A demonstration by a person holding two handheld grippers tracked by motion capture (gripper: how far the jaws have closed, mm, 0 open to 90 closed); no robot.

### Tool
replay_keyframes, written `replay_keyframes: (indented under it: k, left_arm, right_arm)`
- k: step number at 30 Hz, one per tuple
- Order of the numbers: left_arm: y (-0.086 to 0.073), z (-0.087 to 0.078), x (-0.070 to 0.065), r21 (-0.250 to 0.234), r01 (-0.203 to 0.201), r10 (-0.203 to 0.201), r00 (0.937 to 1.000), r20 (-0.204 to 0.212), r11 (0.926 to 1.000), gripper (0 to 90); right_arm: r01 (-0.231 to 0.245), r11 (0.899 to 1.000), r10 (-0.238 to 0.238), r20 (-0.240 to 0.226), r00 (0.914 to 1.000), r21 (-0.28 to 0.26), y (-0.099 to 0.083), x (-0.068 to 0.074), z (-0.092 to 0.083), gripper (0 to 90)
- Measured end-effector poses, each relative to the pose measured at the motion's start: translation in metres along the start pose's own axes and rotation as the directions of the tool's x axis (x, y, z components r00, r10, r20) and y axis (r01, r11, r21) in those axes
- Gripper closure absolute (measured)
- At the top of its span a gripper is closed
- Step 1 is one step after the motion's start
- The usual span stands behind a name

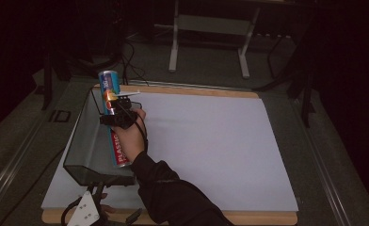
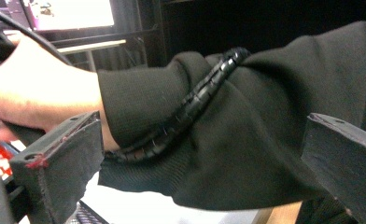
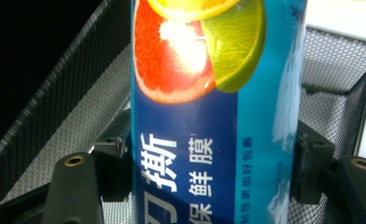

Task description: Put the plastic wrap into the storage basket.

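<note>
A long blue plastic-wrap tube (image 1: 108, 84) with citrus pictures and a red end lies slanted over a dark mesh basket (image 1: 81, 141) at the table's left. My right gripper (image 1: 119, 115) is shut on the tube's middle, held from the right side by a hand. In the right gripper view both black pads (image 3: 118, 163) press the tube (image 3: 209, 116) from either side, with the basket's mesh (image 3: 340, 60) behind it. My left gripper (image 1: 99, 190) rests at the table's front left corner, just before the basket. Its jaws stand wide open (image 2: 204, 163), with nothing between them.
A white sheet (image 1: 211, 141) covers the wooden board and lies bare to the right of the basket. The person's dark sleeve (image 2: 246, 130) and the right gripper's cable (image 2: 195, 102) cross close in front of the left gripper. A metal stand (image 1: 211, 23) is on the floor beyond.
</note>
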State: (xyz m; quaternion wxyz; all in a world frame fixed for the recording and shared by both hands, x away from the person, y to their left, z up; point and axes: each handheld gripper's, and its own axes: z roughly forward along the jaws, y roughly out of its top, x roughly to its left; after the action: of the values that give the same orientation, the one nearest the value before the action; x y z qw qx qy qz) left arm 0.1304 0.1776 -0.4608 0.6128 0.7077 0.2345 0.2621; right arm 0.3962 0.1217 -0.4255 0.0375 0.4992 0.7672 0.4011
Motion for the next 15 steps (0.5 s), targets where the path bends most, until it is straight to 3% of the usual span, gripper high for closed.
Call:
replay_keyframes:
  k: [3,9,15]
  left_arm:
    - [0.0,0.001,0.0,0.002,0.002,-0.002,1.0,0.003,1.0,0.6]
    - [0.0,0.001,-0.001,0.002,-0.002,0.002,1.0,0.005,1.0,0.6]
    - [0.0,0.001,-0.001,0.003,0.0,0.0,1.0,0.009,1.0,0.6]
  right_arm:
    - [0.006,1.0,-0.007,0.012,0.9999,0.016,-0.008,-0.001,0.005,31.6]
    - [-0.025,0.998,0.024,0.027,0.9994,0.056,-0.022,-0.004,0.012,31.6]
    - [-0.042,0.997,0.04,0.03,0.9988,0.064,-0.032,-0.007,0.014,31.5]
